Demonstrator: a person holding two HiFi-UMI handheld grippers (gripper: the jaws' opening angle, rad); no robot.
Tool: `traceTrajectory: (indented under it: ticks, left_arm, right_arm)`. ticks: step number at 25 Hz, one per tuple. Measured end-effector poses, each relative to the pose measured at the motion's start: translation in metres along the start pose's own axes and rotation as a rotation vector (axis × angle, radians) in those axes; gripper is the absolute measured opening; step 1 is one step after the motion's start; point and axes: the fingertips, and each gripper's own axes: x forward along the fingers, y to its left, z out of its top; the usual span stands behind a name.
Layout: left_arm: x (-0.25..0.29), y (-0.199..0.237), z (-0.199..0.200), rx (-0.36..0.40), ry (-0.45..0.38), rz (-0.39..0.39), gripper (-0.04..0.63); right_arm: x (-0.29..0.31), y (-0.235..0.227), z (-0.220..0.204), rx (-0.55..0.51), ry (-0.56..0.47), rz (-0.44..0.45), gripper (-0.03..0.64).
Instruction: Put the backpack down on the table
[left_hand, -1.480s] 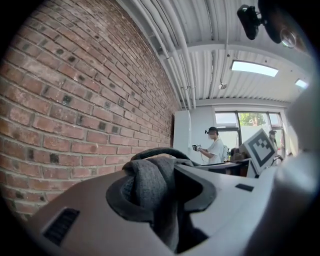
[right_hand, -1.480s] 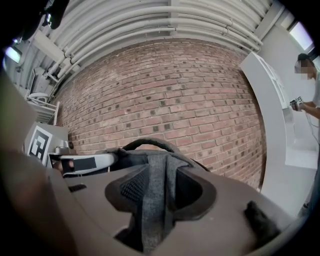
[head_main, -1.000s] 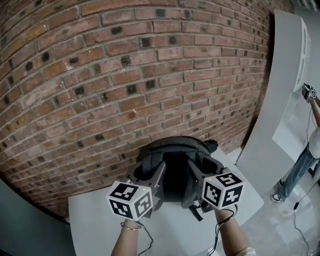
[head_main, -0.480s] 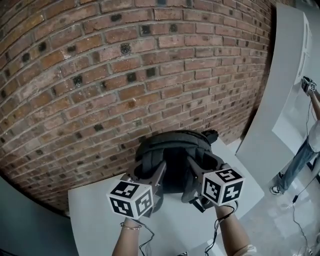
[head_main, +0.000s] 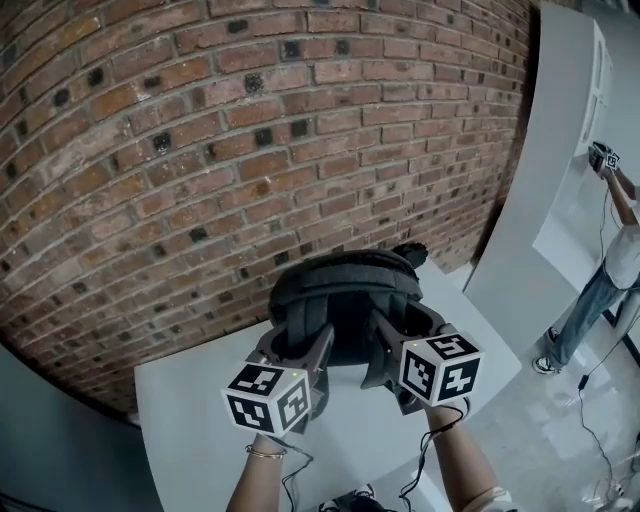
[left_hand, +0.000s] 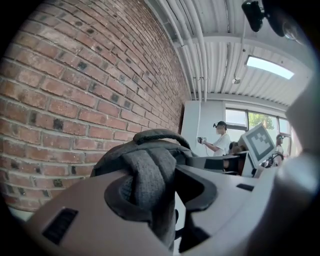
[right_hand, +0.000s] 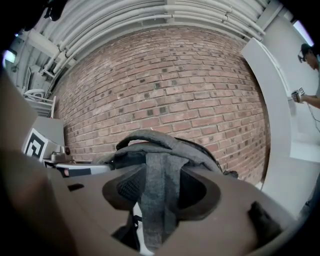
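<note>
A dark grey backpack (head_main: 345, 295) stands upright on the white table (head_main: 195, 405) against the brick wall. My left gripper (head_main: 300, 345) is closed on its left shoulder strap (left_hand: 150, 185), which is bunched against one pad; its jaws have just been opening slightly. At the other side my right gripper (head_main: 385, 345) has the right shoulder strap (right_hand: 160, 192) hanging between its jaws. Those jaws have just been opening, and gaps show on both sides of the strap. The bag's top handle (right_hand: 145, 137) arches above the straps.
The brick wall (head_main: 250, 150) rises right behind the table. A white wall panel (head_main: 560, 200) stands at the right, where a person (head_main: 615, 260) holds another gripper. The table's front edge is close to my arms.
Both grippers and the backpack have sunk a little toward the table top. The right gripper's jaws stand wider around the strap than before.
</note>
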Motion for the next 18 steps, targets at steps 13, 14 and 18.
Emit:
traceTrajectory:
  ticks: [13,14,18]
  left_arm:
    - [-0.037,-0.023,-0.049,-0.039,0.067,-0.007,0.16]
    - [-0.04,-0.025,-0.053,-0.042,0.07,-0.007,0.16]
    - [-0.052,-0.034,-0.067,-0.055,0.08,-0.012,0.16]
  right_arm:
    - [-0.044,0.02,-0.039,0.018,0.027,-0.036,0.201]
    - [-0.048,0.022,-0.043,0.019,0.03,-0.036,0.202]
    - [-0.062,0.028,-0.055,0.022,0.038,-0.046,0.204]
